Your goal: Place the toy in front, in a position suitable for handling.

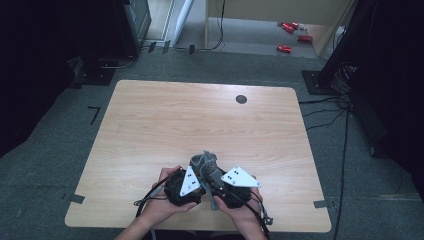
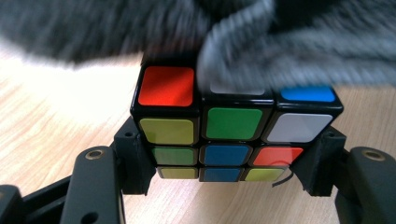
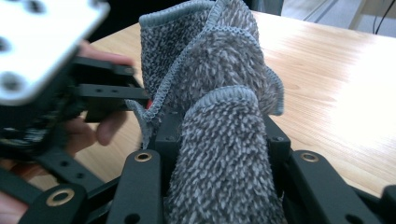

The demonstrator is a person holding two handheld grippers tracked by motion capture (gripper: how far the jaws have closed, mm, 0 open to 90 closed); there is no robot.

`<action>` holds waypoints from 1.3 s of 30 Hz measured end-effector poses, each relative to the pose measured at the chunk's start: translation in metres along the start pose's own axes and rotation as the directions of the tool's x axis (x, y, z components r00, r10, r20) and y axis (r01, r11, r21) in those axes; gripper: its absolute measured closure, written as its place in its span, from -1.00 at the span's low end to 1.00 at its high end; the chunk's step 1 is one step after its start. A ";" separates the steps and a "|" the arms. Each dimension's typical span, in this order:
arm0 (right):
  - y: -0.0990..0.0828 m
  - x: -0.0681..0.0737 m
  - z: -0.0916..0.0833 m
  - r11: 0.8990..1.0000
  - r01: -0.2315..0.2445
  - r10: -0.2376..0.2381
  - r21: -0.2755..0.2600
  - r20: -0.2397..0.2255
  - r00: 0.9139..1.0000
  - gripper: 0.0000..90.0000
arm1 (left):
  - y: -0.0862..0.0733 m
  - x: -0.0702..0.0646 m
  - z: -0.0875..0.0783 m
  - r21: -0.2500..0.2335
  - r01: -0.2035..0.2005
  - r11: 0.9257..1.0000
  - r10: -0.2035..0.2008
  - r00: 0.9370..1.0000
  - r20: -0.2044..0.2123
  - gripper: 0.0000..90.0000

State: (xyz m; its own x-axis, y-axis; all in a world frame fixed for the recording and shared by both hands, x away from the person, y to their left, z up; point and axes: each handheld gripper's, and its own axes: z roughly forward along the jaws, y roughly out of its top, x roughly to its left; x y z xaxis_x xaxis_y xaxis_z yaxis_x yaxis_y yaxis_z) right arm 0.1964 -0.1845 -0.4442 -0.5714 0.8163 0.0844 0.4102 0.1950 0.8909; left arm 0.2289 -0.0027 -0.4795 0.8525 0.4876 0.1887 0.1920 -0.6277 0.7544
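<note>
Left gripper (image 2: 224,182) clamped on black-framed plastic puzzle cube with coloured stickers (image 2: 231,126), steadying it between jaws for wiping. Right gripper (image 3: 219,158) pinching bunched grey terry cloth (image 3: 219,93), draped over cube's top beyond left jaws.

Low in the frame's centre, two hands hold the left gripper (image 1: 196,176) and right gripper (image 1: 216,181) close together over the wooden table (image 1: 200,120), a grey cloth (image 1: 205,163) bunched between them. Red objects (image 1: 291,36) lie on the floor, upper right.
</note>
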 end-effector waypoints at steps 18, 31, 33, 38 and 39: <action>-0.001 0.006 0.002 1.000 0.012 -0.011 0.009 -0.018 1.000 0.36 | 0.000 -0.003 0.002 0.012 -0.008 1.000 0.008 1.000 0.008 -0.23; -0.001 -0.018 -0.002 0.999 -0.054 0.053 0.000 0.032 0.998 0.38 | 0.002 0.000 -0.002 -0.017 0.000 1.000 0.000 1.000 0.006 -0.23; -0.001 -0.013 -0.002 0.999 -0.034 0.034 -0.001 0.025 0.999 0.38 | 0.001 0.001 -0.002 -0.010 0.002 1.000 -0.002 1.000 0.005 -0.23; 0.000 0.006 0.000 1.000 0.027 -0.028 -0.009 -0.026 0.999 0.38 | 0.001 -0.002 0.000 -0.001 -0.003 1.000 0.003 1.000 0.008 -0.23; 0.001 0.008 0.000 0.999 0.031 -0.032 -0.011 -0.034 0.999 0.38 | 0.001 -0.002 0.000 -0.001 -0.003 1.000 0.003 1.000 0.008 -0.23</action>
State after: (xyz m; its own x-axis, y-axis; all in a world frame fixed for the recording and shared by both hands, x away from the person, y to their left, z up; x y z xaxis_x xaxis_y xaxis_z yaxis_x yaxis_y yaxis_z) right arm 0.1922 -0.1779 -0.4430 -0.6080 0.7907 0.0711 0.3844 0.2149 0.8978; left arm 0.2276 -0.0043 -0.4786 0.8568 0.4811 0.1856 0.1894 -0.6284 0.7544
